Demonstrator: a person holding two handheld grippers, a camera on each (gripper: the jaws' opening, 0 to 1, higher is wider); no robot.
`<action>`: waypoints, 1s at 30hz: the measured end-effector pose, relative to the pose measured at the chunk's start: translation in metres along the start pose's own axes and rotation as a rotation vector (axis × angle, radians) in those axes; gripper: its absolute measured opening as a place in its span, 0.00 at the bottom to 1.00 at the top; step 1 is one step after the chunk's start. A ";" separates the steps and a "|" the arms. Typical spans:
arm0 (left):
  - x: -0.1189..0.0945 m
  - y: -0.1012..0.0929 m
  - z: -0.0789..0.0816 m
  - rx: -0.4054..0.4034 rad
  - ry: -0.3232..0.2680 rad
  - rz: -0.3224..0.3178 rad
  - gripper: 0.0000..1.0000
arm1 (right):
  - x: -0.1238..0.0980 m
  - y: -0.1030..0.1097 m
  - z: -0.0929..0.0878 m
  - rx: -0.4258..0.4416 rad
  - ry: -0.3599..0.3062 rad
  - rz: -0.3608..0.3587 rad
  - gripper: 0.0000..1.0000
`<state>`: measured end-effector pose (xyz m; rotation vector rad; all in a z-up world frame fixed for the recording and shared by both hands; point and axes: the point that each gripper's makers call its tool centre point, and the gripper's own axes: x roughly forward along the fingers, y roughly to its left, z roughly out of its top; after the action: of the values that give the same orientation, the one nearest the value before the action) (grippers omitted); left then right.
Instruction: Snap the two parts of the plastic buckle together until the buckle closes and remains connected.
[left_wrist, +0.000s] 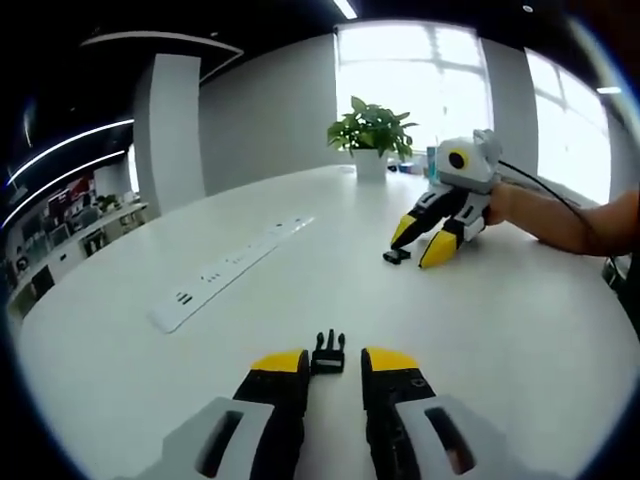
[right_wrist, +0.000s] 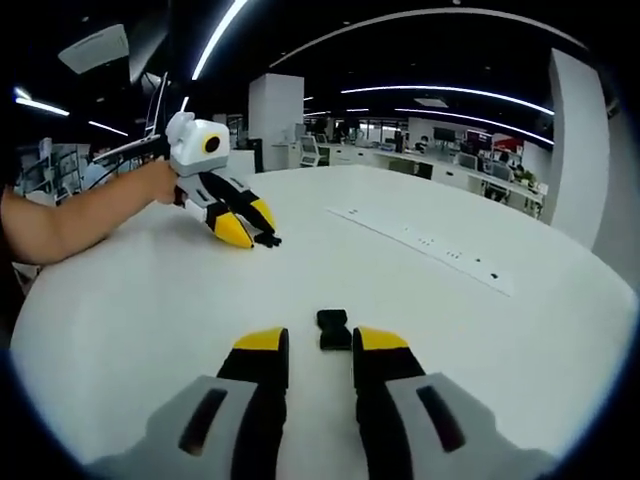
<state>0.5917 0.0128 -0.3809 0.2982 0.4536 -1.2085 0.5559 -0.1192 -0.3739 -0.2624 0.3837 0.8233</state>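
Two buckle halves apart on table (left_wrist: 520, 330): pronged half (left_wrist: 328, 352) before left gripper (left_wrist: 332, 362), socket half (right_wrist: 334, 328) before right gripper (right_wrist: 319, 342).

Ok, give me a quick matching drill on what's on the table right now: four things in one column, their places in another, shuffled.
Things:
1. pronged buckle half
2. socket buckle half
3. power strip
4. potted plant

Places:
A. far table edge, by the window
B. at the open left gripper's jaw tips
C. flat along the middle of the table
D. at the open right gripper's jaw tips

Pairs: 1-B, 2-D, 3-C, 4-A
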 end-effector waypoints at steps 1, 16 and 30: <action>0.000 0.000 0.000 -0.003 -0.001 0.000 0.19 | 0.000 0.000 0.000 0.000 0.001 0.002 0.19; -0.002 0.001 0.000 -0.015 -0.002 0.012 0.16 | -0.001 -0.004 0.007 0.076 -0.007 -0.083 0.19; -0.001 -0.001 0.001 -0.028 0.000 0.015 0.12 | 0.003 -0.013 0.002 0.128 0.018 -0.146 0.12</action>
<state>0.5903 0.0132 -0.3796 0.2770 0.4667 -1.1865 0.5682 -0.1249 -0.3720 -0.1769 0.4277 0.6507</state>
